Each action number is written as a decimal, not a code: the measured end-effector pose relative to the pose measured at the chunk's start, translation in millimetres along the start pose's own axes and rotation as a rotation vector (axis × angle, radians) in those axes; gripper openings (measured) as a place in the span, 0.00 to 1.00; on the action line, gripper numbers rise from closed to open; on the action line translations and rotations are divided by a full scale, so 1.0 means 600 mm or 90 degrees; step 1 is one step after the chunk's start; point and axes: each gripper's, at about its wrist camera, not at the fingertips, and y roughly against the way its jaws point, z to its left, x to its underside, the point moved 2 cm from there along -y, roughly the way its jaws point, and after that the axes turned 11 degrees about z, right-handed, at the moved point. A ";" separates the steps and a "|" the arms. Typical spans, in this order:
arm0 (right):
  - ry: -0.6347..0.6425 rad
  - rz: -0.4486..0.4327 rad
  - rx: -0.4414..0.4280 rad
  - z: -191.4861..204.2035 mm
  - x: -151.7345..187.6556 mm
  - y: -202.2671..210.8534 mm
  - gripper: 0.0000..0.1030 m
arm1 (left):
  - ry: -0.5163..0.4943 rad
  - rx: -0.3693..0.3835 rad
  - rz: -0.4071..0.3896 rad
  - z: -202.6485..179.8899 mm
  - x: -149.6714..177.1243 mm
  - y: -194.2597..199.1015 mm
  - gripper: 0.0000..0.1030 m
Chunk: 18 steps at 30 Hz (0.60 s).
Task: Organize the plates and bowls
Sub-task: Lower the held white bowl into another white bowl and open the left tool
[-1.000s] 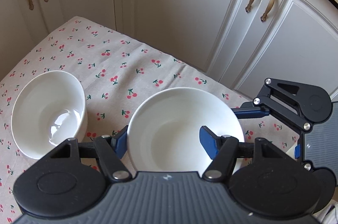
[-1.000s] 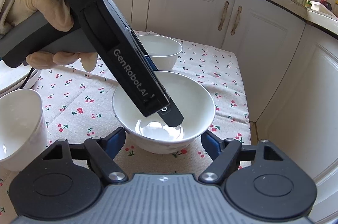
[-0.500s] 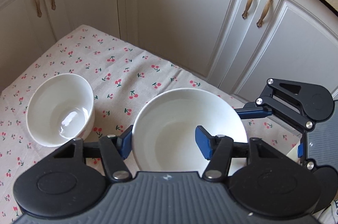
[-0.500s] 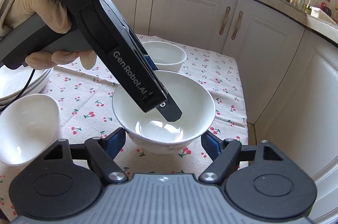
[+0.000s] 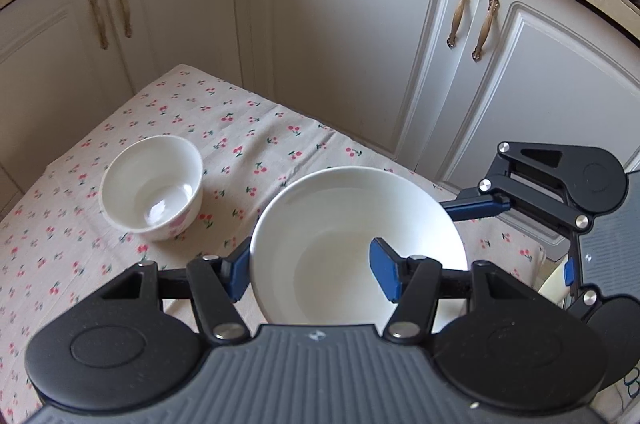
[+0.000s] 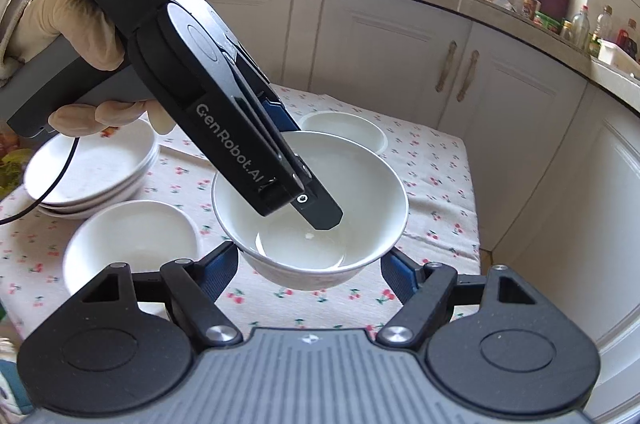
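Note:
A large white bowl (image 5: 340,224) (image 6: 372,192) hangs above the cherry-print tablecloth (image 5: 260,136). My left gripper (image 5: 310,264) (image 6: 308,176) is shut on its near rim, one finger inside and one outside. In the right wrist view my right gripper (image 6: 310,260) flanks the bowl's lower wall, both pads touching it. One of its blue fingers (image 5: 476,204) reaches behind the bowl's far right edge. A smaller white bowl (image 5: 152,184) (image 6: 344,132) stands on the cloth beyond.
Another white bowl (image 6: 132,244) sits at the front left, and a stack of white plates (image 6: 88,168) lies behind it. A gloved hand (image 6: 80,24) holds the left gripper. White cabinet doors (image 5: 352,44) close off the table's far and right edges.
The left jaws closed onto the large bowl's rim. Both grippers then rose with the bowl, which left the cloth; the small bowl looks farther below.

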 end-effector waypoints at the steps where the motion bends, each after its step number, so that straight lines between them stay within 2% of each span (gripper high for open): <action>1: 0.002 0.000 -0.005 0.005 -0.001 0.004 0.80 | 0.006 -0.002 0.000 -0.001 0.006 0.006 0.58; 7: 0.019 0.002 -0.035 0.040 -0.003 0.019 0.80 | 0.021 -0.025 0.004 -0.009 0.047 0.039 0.58; 18: 0.057 0.020 -0.079 0.108 -0.005 0.018 0.80 | 0.076 -0.035 0.003 0.003 0.124 0.065 0.58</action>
